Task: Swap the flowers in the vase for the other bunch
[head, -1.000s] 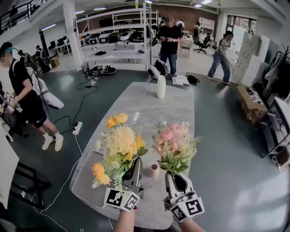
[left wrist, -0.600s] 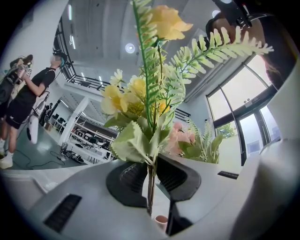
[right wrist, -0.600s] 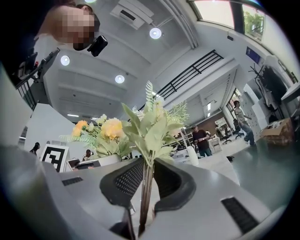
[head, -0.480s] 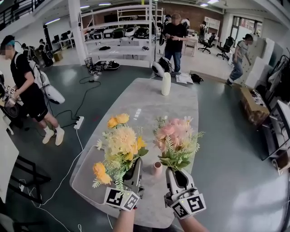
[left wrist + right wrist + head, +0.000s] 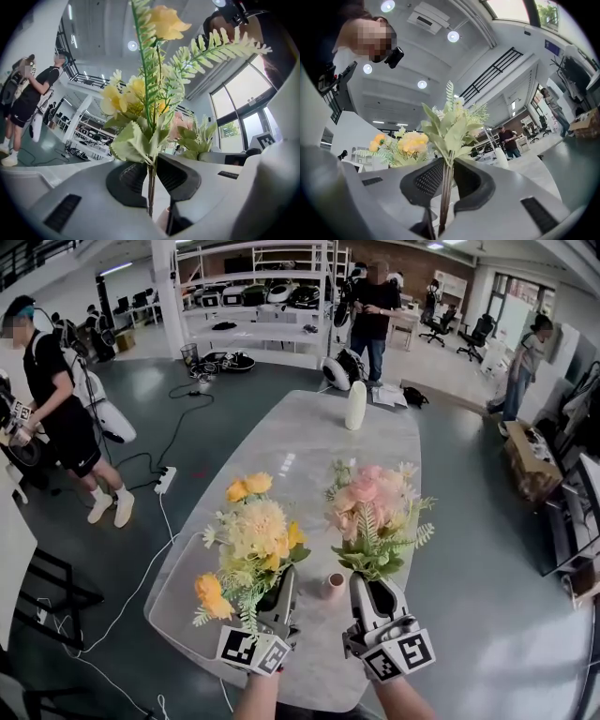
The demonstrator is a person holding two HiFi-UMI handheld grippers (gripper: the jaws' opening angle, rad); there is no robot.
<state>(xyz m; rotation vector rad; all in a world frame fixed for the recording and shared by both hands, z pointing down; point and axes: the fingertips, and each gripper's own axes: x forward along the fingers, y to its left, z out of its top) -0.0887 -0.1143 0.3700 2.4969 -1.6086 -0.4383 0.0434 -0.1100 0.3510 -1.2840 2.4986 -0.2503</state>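
My left gripper [image 5: 278,589] is shut on the stems of a yellow and orange bunch [image 5: 249,532], held upright over the near end of the table. Beside it, my right gripper [image 5: 372,598] is shut on the stems of a pink bunch [image 5: 372,505], also upright. A small pink vase [image 5: 333,585] stands on the table between the two grippers, below the flowers, with nothing visibly in it. In the left gripper view the thin stems [image 5: 151,187] run between the dark pads. The right gripper view shows the stems [image 5: 446,197] pinched the same way.
The long grey oval table [image 5: 300,460] stretches away from me, with a tall white vase [image 5: 355,405] near its far end. A person stands at the left on the floor, others at the back by white shelving [image 5: 253,296]. A cable and power strip [image 5: 166,480] lie left of the table.
Both bunches have shifted slightly right in the head view, the pink one a little higher. The people at the back have walked on. Both grips are unchanged.
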